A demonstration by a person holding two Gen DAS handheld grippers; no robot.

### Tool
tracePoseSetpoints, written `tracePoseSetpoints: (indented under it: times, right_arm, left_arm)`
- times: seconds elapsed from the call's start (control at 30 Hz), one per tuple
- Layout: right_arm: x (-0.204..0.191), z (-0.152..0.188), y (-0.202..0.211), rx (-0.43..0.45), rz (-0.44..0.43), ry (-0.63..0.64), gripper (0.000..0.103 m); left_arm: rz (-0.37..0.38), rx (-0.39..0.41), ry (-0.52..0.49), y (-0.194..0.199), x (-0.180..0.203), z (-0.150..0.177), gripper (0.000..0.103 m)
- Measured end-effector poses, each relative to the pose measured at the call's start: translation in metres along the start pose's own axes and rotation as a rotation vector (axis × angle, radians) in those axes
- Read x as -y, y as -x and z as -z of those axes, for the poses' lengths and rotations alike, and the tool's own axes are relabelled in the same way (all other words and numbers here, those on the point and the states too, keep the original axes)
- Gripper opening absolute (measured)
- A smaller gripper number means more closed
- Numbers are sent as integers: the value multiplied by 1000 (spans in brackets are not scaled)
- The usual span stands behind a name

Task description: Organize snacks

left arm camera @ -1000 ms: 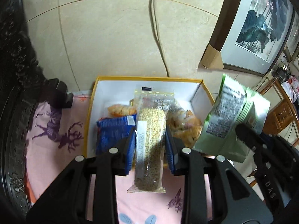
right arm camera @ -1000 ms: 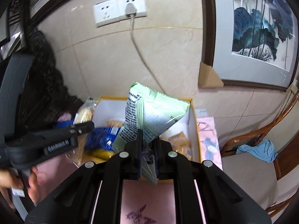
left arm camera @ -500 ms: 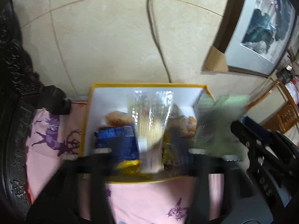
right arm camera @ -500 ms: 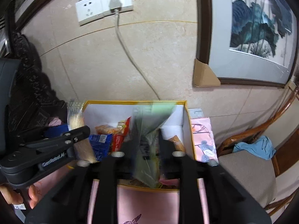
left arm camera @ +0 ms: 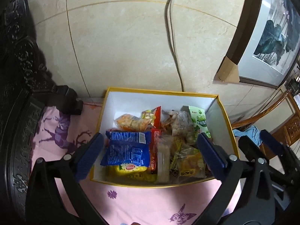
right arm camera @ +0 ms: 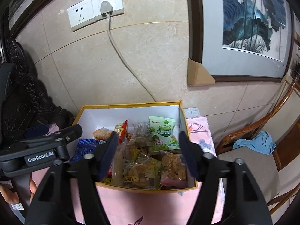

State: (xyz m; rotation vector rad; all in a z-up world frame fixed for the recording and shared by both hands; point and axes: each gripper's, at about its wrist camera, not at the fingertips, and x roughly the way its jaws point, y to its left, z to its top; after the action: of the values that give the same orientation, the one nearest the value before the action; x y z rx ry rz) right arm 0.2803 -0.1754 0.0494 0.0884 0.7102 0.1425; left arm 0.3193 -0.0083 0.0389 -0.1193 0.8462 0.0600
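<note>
The left hand-held gripper has its jaws opening, already spread wide, with nothing pressed between the pads; it hangs over the near edge of the yellow-rimmed box. The right hand-held gripper has its jaws opening too, also with nothing gripped, above the right half of the same box. Seen from the right wrist, the left tool's side reads "GenRobot.AI".

The snacks lie piled inside the box: a blue packet with small white print too fine to read, a yellow packet under it, a red-edged packet, a clear bar of grain, and a green-and-white pouch showing "50%" among Chinese characters. A packet at the front bears dark Chinese characters on orange.

The box sits on a table covered by a pink cloth printed with purple deer, flowers and butterflies. Behind is a beige tiled wall with a white socket, a grey plug and cable, and a framed lotus painting. A wooden chair carries a blue cloth.
</note>
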Motion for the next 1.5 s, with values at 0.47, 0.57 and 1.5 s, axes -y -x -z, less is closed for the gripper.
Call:
tracePoseSetpoints:
  times: [0.47, 0.57, 1.5]
  right_arm:
    - [-4, 3, 3, 19, 97, 32, 102]
    - [-4, 3, 3, 17, 94, 31, 102]
    - [-16, 7, 3, 6, 83, 59, 102]
  left_arm:
    - [-108, -28, 15, -2, -2, -3, 101]
    - [-111, -23, 5, 0, -1, -3, 101]
    - [-123, 5, -21, 14, 4, -2, 101]
